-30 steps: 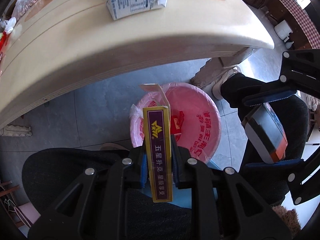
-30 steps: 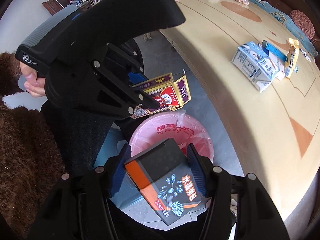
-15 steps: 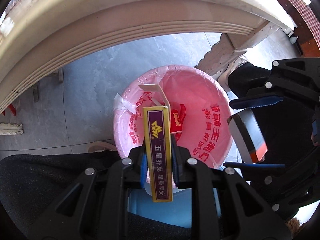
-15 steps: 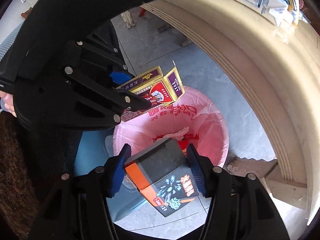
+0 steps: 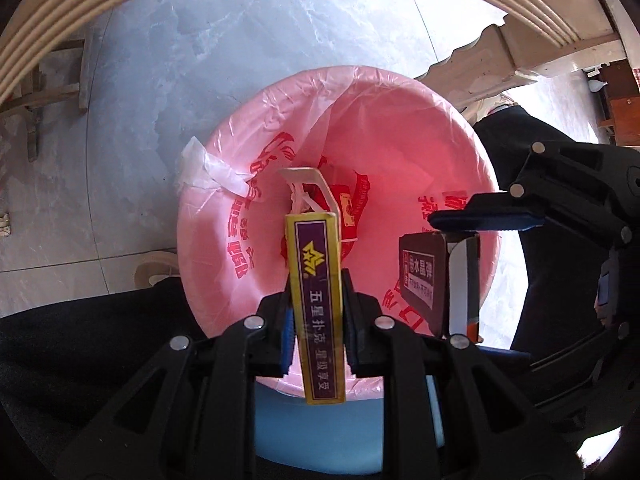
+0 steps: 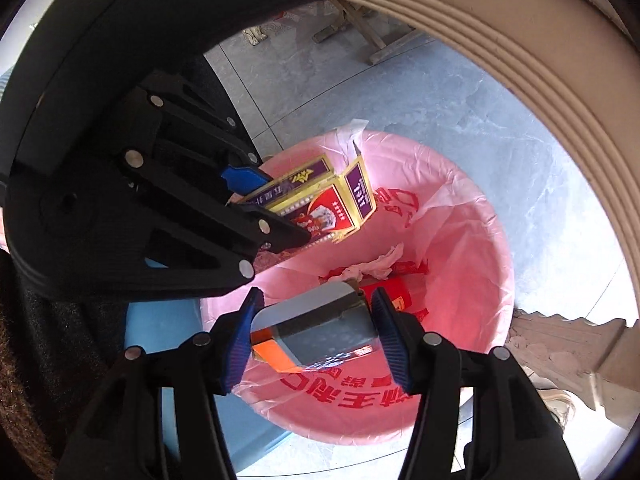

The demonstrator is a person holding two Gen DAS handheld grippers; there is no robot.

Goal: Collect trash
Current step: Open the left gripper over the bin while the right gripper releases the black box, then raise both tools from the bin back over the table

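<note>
Cardboard in both grips: the left gripper (image 5: 316,332) was clamped on the narrow sides of a purple-and-gold card box (image 5: 318,300), flap open, light and crushable. The right gripper (image 6: 314,336) squeezed a dark box (image 6: 324,330), both over the pink-lined bin (image 5: 472,152).

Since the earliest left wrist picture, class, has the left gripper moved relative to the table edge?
Yes. The left gripper, clamping the playing-card box, has dropped below the table edge, closer to the pink-lined bin.

Grey marbled floor tiles (image 5: 240,40), ribbed beige table edge (image 6: 540,60), carved table leg (image 6: 560,344)
</note>
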